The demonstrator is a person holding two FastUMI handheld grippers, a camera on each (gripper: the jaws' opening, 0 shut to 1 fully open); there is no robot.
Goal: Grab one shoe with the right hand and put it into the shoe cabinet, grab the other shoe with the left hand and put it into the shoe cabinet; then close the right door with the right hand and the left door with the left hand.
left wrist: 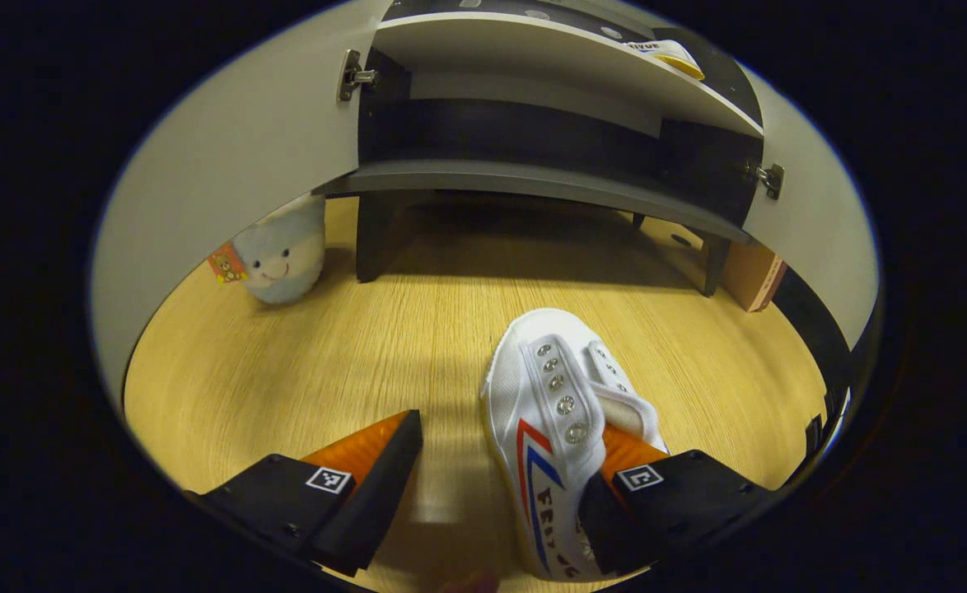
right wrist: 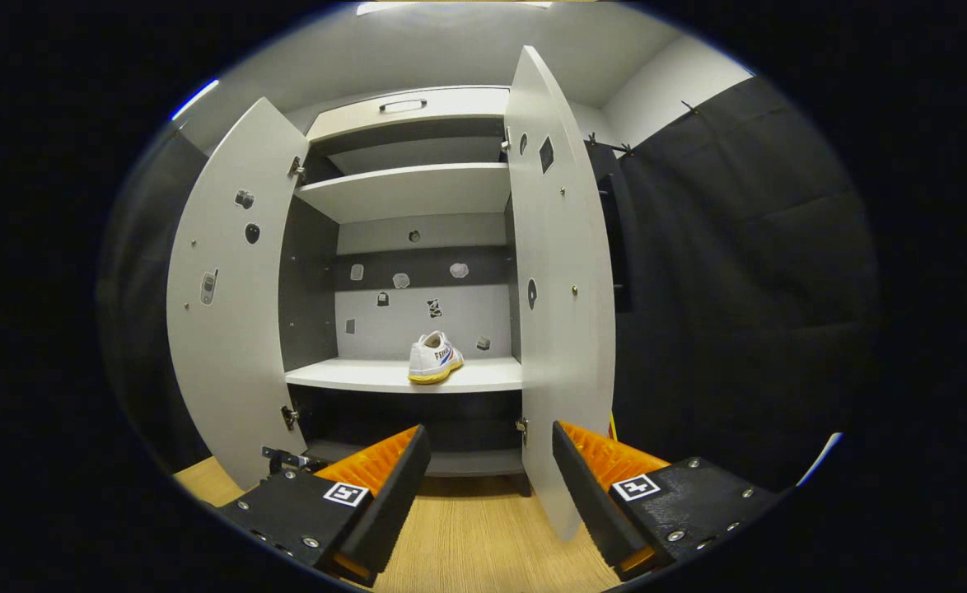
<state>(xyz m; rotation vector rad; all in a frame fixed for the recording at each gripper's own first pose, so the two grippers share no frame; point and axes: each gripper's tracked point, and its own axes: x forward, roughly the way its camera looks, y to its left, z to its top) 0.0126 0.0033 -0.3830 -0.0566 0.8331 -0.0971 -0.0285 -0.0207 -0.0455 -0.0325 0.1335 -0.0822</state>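
A white shoe [left wrist: 553, 395] with red and blue stripes lies on the wooden floor [left wrist: 327, 362], toe toward the shoe cabinet [left wrist: 533, 177]. My left gripper [left wrist: 504, 445] is open low over it: one finger [left wrist: 628, 453] sits at the shoe's opening, the other [left wrist: 368, 449] stands on the floor side, with the shoe's side wall between them. The other white shoe [right wrist: 434, 357] rests on the cabinet's middle shelf [right wrist: 368, 375], also glimpsed as the shelved shoe [left wrist: 669, 53]. My right gripper [right wrist: 490, 469] hangs open and empty before the cabinet, close to the right door [right wrist: 562, 313].
Both cabinet doors stand wide open, the left door [right wrist: 232, 305] and the right one. A grey plush toy [left wrist: 282, 251] sits on the floor by the cabinet's left leg. A brown box [left wrist: 759, 276] leans at the right, behind the door.
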